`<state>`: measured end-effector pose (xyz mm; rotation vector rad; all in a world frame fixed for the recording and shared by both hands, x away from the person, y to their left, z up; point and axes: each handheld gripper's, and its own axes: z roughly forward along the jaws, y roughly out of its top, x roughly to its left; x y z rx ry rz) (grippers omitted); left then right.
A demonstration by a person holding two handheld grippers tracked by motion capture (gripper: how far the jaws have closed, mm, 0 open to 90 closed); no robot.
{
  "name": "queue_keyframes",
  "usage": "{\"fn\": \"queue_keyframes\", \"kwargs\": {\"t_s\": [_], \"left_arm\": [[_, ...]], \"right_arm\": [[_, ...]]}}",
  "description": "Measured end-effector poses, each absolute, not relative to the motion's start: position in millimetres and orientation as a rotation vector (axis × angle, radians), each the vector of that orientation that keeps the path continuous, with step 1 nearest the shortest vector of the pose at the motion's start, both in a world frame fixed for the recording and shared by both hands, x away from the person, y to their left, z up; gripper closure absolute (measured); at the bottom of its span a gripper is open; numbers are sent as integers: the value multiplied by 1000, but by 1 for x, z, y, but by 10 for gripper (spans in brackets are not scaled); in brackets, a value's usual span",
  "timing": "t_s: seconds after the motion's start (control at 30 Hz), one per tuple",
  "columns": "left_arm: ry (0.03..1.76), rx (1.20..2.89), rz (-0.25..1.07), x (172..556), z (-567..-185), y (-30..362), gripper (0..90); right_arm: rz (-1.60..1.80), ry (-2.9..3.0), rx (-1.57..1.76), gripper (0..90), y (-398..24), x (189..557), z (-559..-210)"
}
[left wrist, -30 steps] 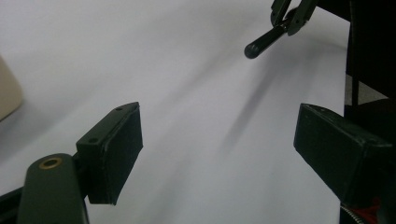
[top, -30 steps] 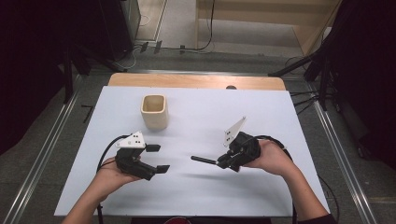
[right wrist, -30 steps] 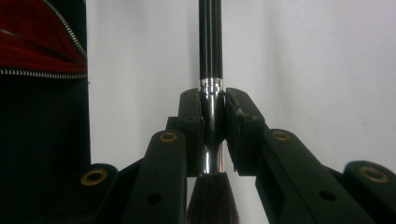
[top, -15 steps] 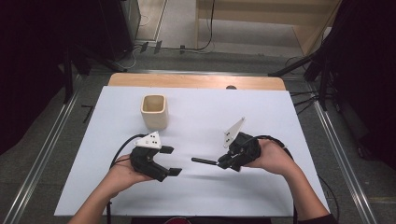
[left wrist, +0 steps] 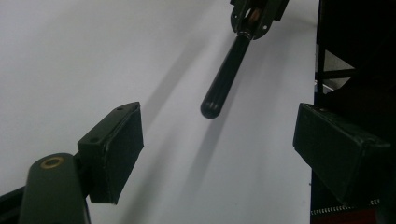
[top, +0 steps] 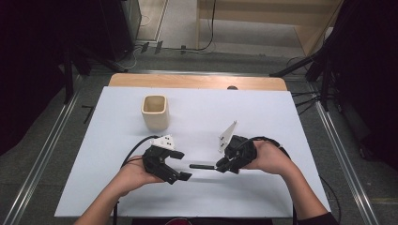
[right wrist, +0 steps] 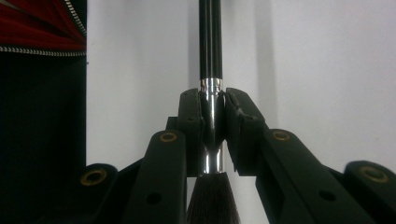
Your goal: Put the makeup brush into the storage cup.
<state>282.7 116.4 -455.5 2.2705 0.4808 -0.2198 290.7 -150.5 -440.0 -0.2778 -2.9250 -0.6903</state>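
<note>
Right gripper (top: pixel 220 166) clamped on the silver metal ferrule of a black-handled brush with dark bristles (right wrist: pixel 210 56); handle sticks out level toward the left gripper (top: pixel 180 166), above the white table sheet (top: pixel 281 117); left jaws wide apart, nothing between the pads, handle tip just ahead of them, not touching; square beige cup (top: pixel 154 111) stands upright, well apart, farther back on the sheet.
</note>
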Motion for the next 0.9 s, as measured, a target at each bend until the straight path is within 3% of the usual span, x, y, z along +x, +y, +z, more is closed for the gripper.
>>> {"fn": "queue_keyframes", "kwargs": {"t_s": [0.9], "left_arm": [[467,2319,-386,294,-469,85,331]], "right_arm": [[-631,-2992,-64,784,-129,290,-439]]}}
